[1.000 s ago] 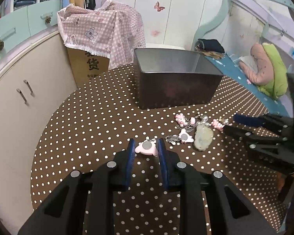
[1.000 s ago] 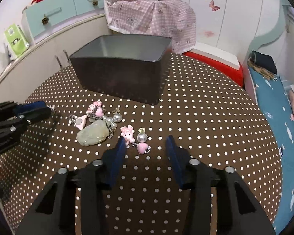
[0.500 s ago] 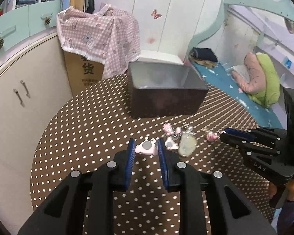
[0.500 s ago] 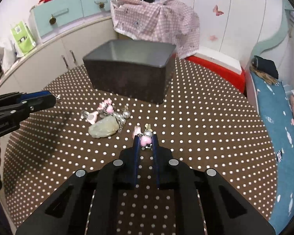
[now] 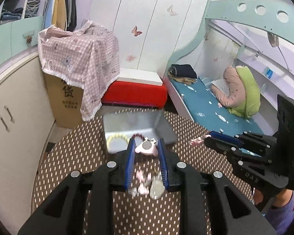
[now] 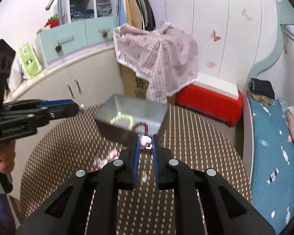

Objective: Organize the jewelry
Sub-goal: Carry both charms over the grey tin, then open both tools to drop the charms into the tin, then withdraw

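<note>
- The left gripper point(image 5: 146, 146) was built of matte black angular links, studded with round silver screws, and its fingers point(image 5: 130, 162) were faced with ribbed blue pads.
- The right gripper point(image 6: 146, 144) was made alike; raised letters "DAS" were moulded on its side.
- A purple fleecy sleeve point(image 5: 282, 213) was worn.

Both grippers aloft, L gripper point(image 5: 146, 146) & R gripper point(image 6: 146, 142) clamped tight.
</note>
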Demonstrator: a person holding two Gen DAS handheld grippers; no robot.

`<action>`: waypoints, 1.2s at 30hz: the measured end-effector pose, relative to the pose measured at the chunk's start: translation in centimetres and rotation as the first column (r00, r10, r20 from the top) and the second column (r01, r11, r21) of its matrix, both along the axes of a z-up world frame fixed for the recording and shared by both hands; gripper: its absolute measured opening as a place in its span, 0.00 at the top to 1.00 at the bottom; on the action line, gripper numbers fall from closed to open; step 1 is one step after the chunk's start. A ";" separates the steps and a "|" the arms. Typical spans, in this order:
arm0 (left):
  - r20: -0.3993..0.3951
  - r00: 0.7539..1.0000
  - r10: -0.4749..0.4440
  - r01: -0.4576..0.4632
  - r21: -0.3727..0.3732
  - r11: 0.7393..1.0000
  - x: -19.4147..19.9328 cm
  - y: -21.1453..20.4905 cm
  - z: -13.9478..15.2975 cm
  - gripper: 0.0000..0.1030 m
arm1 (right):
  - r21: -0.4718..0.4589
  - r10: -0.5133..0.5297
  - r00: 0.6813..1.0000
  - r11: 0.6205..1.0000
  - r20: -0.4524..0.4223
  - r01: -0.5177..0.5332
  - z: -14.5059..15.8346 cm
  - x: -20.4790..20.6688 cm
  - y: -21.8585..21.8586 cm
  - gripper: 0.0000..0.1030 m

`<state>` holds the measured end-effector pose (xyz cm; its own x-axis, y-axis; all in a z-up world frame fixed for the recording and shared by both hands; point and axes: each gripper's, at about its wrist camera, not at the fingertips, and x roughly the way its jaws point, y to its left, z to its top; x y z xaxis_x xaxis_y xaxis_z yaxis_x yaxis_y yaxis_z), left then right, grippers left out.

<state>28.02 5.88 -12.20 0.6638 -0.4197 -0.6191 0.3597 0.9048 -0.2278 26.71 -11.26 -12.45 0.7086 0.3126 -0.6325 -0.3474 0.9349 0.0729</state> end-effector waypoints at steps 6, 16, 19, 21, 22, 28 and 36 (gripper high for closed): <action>-0.076 0.997 -0.013 0.010 -0.042 0.999 4.6 -0.7 -0.2 0.79 | 0.028 -0.008 1.000 1.000 -0.012 0.009 0.4 3.9 1.0 0.87; -0.252 0.968 0.023 -0.032 -0.030 0.999 9.2 -1.0 -5.3 0.79 | 0.011 0.003 0.994 1.000 -0.108 -0.001 -3.4 7.9 3.1 0.87; -0.277 0.961 0.029 -0.036 -0.024 0.999 9.6 -1.1 -6.3 0.78 | 0.008 0.008 0.992 1.000 -0.125 -0.007 -4.1 8.3 3.7 0.87; -0.290 0.956 0.028 -0.037 -0.024 0.999 9.7 -1.1 -6.8 0.78 | 0.006 0.009 0.991 1.000 -0.131 -0.008 -4.4 8.6 4.0 0.87; -0.295 0.955 0.034 -0.042 -0.023 0.999 9.7 -1.1 -7.0 0.78 | 0.006 0.010 0.991 1.000 -0.135 -0.009 -4.5 8.6 4.0 0.87; -0.300 0.953 0.036 -0.048 -0.030 0.998 9.4 -0.8 -7.1 0.78 | 0.003 0.010 0.989 1.000 -0.148 -0.010 -5.1 8.5 4.5 0.87; -0.293 0.956 0.036 -0.046 -0.028 0.999 8.7 -0.8 -6.9 0.78 | 0.005 0.008 0.987 1.000 -0.160 -0.007 -5.4 8.5 4.2 0.87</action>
<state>36.67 5.08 -19.09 0.4734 -0.4202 -0.7742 0.2355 0.9073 -0.3484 35.17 -7.09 -17.85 0.5961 0.3206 -0.7361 -0.3378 0.9319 0.1323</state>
